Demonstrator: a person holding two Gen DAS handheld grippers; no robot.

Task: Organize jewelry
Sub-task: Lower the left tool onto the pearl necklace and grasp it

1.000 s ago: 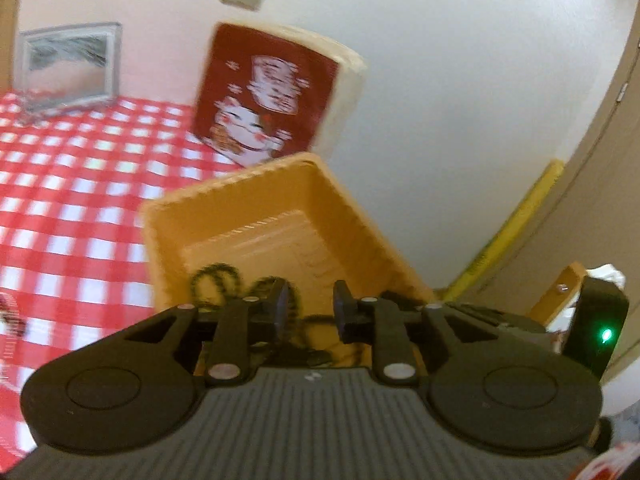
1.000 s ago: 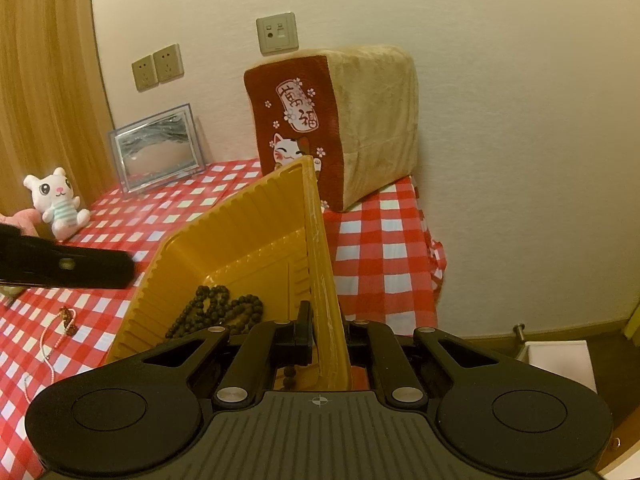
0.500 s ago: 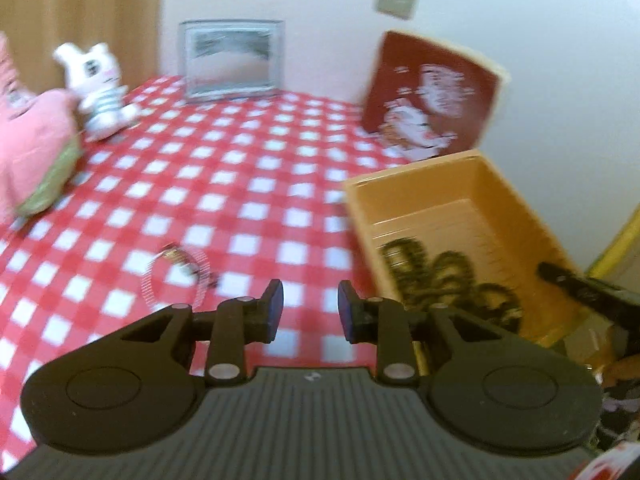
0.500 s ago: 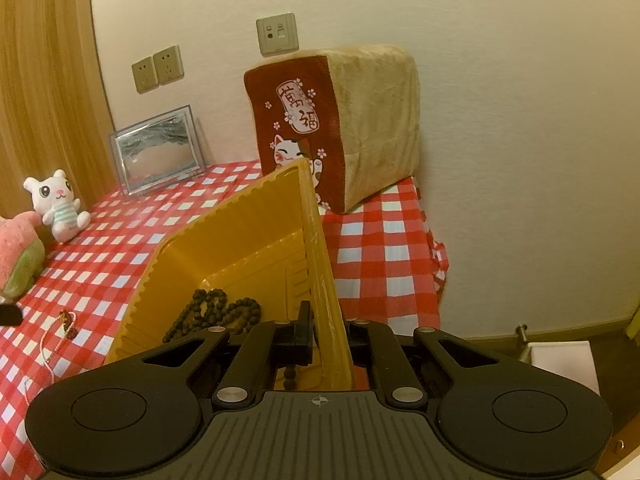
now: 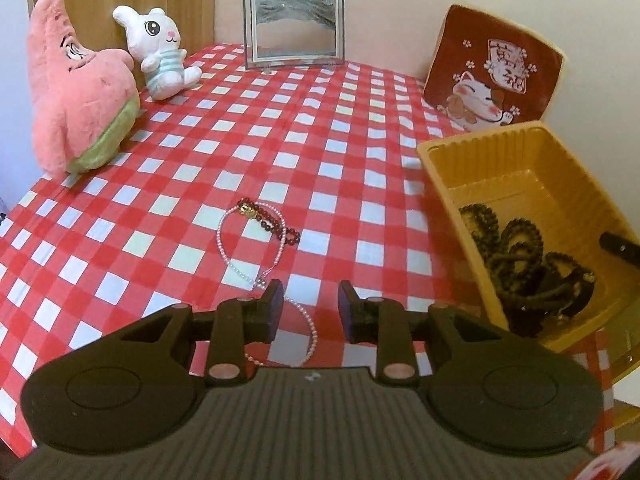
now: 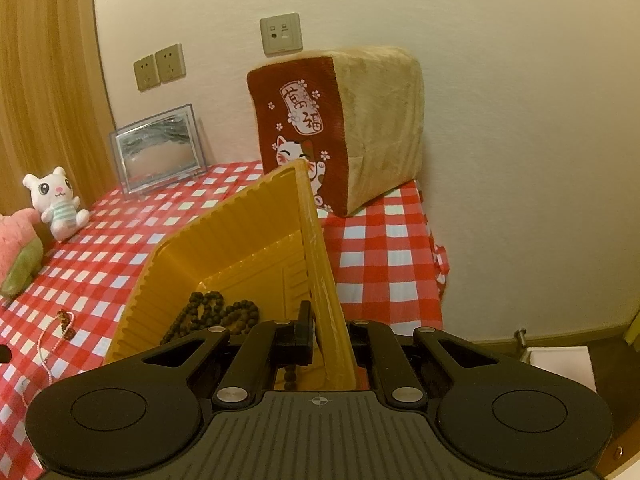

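Red checked tablecloth (image 5: 328, 128), plush toys off to the side. Pink bead necklace (image 5: 248, 240) lying loose with a dark red bracelet (image 5: 276, 222) touching it, right under the left gripper (image 5: 308, 306), fingers spread, empty. Right gripper (image 6: 326, 334) clamped on the yellow tray (image 6: 240, 248) wall, dark beads (image 6: 212, 312) inside. Looks light, floppy, snaggy; best pinched mid-strand, away from the bracelet

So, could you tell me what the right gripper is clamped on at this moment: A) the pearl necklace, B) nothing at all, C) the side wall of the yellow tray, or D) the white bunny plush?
C: the right gripper has its fingers closed on either side of the yellow tray wall, while the pearl necklace lies untouched on the checkered cloth.
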